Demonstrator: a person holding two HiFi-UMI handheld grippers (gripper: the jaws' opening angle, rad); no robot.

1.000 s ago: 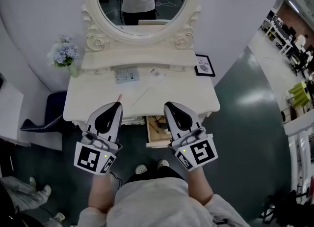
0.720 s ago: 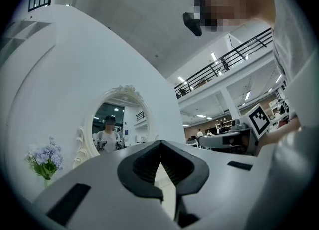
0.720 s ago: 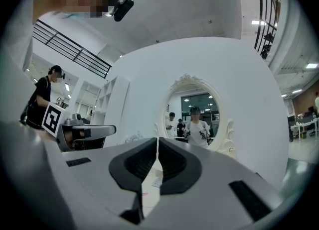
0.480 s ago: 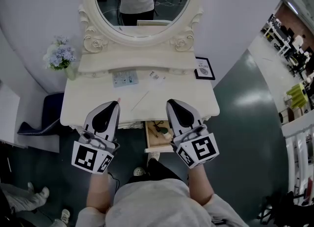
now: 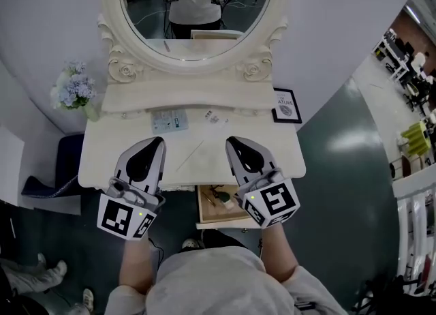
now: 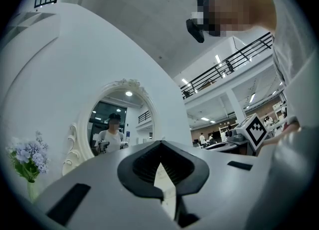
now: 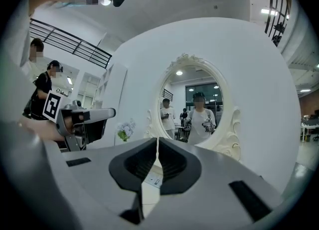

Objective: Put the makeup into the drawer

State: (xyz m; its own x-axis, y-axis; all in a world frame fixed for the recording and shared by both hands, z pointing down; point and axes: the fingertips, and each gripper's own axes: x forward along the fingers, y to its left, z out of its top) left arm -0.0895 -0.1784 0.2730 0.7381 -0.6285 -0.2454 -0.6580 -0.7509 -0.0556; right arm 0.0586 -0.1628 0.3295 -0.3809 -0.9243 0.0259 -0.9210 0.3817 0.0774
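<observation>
On the cream dressing table (image 5: 272,144) lie a flat pale makeup card (image 5: 169,121), a small packet (image 5: 214,117) and a thin stick (image 5: 193,154). Under the table's front edge a drawer (image 5: 201,206) stands open, with a few small items inside. My left gripper (image 5: 158,141) (image 6: 160,144) hovers over the table's front left, jaws shut and empty. My right gripper (image 5: 230,141) (image 7: 158,140) hovers over the front right above the drawer, also shut with nothing in it. Both point toward the oval mirror (image 5: 194,7).
A framed picture (image 5: 287,106) leans at the table's back right. A vase of pale blue flowers (image 5: 71,91) stands at the back left. A dark stool or bag (image 5: 58,170) sits left of the table. Dark floor lies to the right.
Both grippers have drawn back a little toward the table's front edge, still shut. More of the open drawer shows below the right gripper than before.
</observation>
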